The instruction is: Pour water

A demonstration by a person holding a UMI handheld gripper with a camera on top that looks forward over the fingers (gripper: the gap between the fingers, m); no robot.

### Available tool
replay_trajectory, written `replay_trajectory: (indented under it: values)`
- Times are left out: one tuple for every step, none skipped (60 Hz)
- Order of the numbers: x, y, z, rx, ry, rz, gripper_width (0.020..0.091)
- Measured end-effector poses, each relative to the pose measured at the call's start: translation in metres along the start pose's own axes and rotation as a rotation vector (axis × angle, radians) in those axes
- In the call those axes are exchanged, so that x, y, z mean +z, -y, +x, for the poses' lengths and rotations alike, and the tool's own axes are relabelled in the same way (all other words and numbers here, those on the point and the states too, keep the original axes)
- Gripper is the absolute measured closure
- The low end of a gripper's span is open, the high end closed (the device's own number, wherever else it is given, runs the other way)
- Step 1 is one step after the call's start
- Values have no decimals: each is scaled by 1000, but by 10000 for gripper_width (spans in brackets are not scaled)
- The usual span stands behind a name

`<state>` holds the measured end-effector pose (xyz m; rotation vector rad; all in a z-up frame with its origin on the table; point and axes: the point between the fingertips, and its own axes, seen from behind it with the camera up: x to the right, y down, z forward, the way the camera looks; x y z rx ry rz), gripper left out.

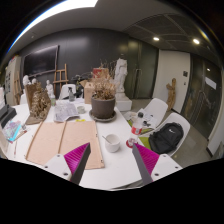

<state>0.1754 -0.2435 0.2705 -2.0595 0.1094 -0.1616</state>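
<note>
Pouring has not begun, by my reading. The gripper [112,163] hangs above the white table [110,172], fingers spread wide, nothing between the pink pads [148,159]. A small white cup [112,143] stands on the table just ahead of the fingers, beside tan boards [62,140]; it is probably the receiving vessel. Still to do: find the water container, grasp it, tilt it over the cup.

Which item holds the water cannot be made out; small objects [140,127] right of the cup are too small to tell. The cup's contents are not visible. A potted plant [104,101] blocks part of the far table.
</note>
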Motion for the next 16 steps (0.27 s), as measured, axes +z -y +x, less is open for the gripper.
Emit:
replay_trajectory:
  values:
    - [-1, 0, -1, -1, 0, 2, 247]
    - [-1, 1, -1, -2, 0, 3, 245]
    - [-1, 1, -2, -1, 1, 4, 246]
    - [-1, 1, -2, 2, 4, 4, 246]
    - [-1, 1, -3, 6, 7, 5, 245]
    - [-1, 1, -4, 7, 8, 8, 244]
    - [-1, 1, -5, 7, 8, 11, 242]
    - [-1, 1, -5, 3, 6, 14, 247]
    - [-2, 2, -5, -1, 3, 15, 246]
    - [-2, 2, -5, -6, 1, 15, 247]
    - [-2, 2, -6, -11, -1, 13, 248]
    - [-3, 2, -6, -15, -1, 12, 249]
    - [-3, 2, -7, -18, -1, 13, 248]
    - [1, 1, -6, -23, -2, 16, 249]
    - [0, 2, -6, -27, -4, 19, 248]
    - [0, 3, -6, -31, -7, 19, 249]
